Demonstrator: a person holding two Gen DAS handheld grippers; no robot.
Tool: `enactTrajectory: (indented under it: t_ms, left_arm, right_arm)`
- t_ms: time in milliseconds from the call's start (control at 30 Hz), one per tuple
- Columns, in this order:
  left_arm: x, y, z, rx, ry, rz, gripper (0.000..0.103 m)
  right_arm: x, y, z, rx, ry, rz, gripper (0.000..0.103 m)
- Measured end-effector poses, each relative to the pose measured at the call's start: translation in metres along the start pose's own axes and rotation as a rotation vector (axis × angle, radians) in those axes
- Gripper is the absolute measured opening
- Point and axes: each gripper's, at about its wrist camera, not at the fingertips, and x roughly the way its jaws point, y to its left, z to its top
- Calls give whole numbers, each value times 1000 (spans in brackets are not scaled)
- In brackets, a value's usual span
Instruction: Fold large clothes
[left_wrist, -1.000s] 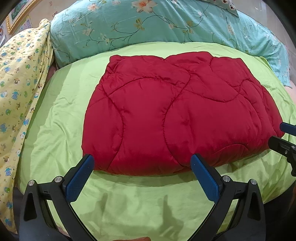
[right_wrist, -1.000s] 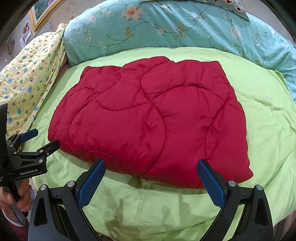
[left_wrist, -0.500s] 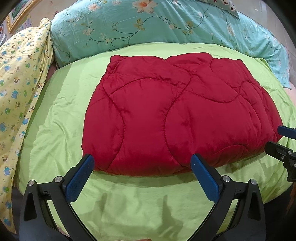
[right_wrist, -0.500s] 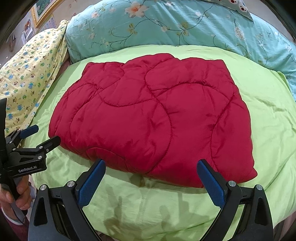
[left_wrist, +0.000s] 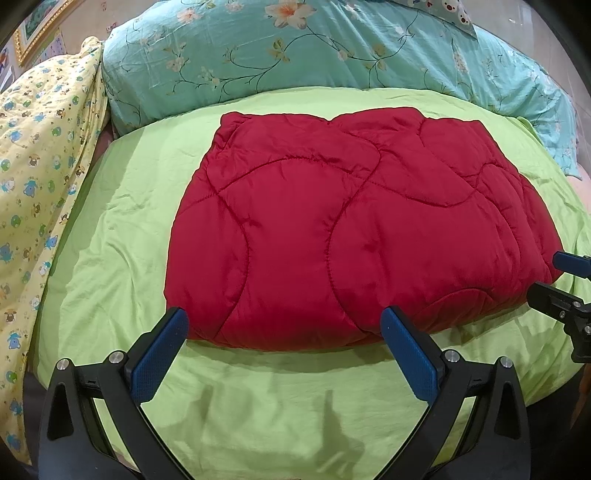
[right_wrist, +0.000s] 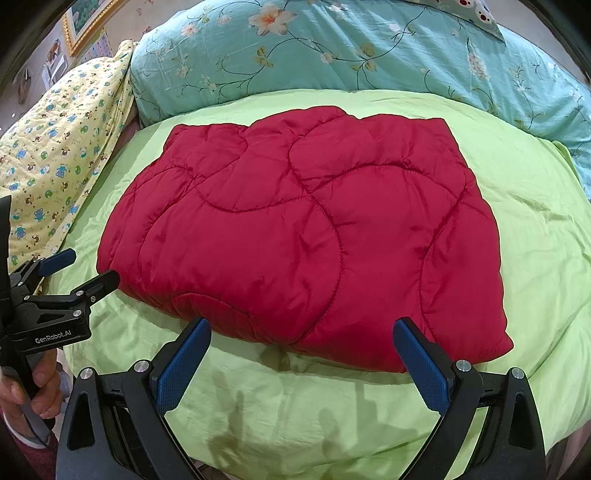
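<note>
Hovering over bed's near edge: left tool (left_wrist: 282, 328), jaws spread wide, gripping nothing, blue pads (left_wrist: 162, 352) just short of folded red quilted garment (left_wrist: 351, 236). Right tool (right_wrist: 301, 341) likewise wide open, empty, near garment's near hem. Garment lying flat mid-bed on green sheet (left_wrist: 258, 398), apart from both tools. Beyond: teal floral pillow (left_wrist: 314, 48) along far edge; yellow printed blanket (left_wrist: 37, 147) at left edge.
</note>
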Motion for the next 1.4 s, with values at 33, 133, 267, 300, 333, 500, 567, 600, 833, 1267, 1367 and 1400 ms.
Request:
enactTrajectory:
  t_ms: [33,133,267,300,333,500,567,600,833,1267,1367,1400]
  left_arm:
    - [0,0,0,0,0,-1,103]
    - [0,0,0,0,0,0,103]
    - [0,0,0,-1,-4,3,103]
    - [0,0,0,-1,-5,3,103]
    - [-1,0,0,0,-7,3,103]
    - [-2,-3,0,4,-11,4,103]
    - [-2,-2,0,3,-12,4,103]
    - [-2,-2,0,3,-12,4,103]
    - [-3,-1,1,-2,-14,4,103]
    - [-3,-1,1,-6,-12,3,103]
    - [-3,-1,1,-7,-11,3,103]
    - [-3,-1,1,-7,-11,3,103]
  right_arm:
    - [0,0,0,1,0,0,100]
    - [0,0,0,1,0,1,100]
    - [-1,0,-1,2,-1,3,100]
    - [-1,0,-1,1,-1,3,100]
    - [-1,0,-1,0,-1,3,100]
    - [-1,1,-1,2,-1,2,100]
    - [-1,1,-1,2,-1,3,100]
    - [-1,1,-1,2,-1,3,100]
    - [-1,1,-1,2,-1,4,100]
    - [-2,3,0,1,0,5,100]
    - [-2,4,0,-2,0,4,100]
    - [-2,3,1,-4,0,5,100]
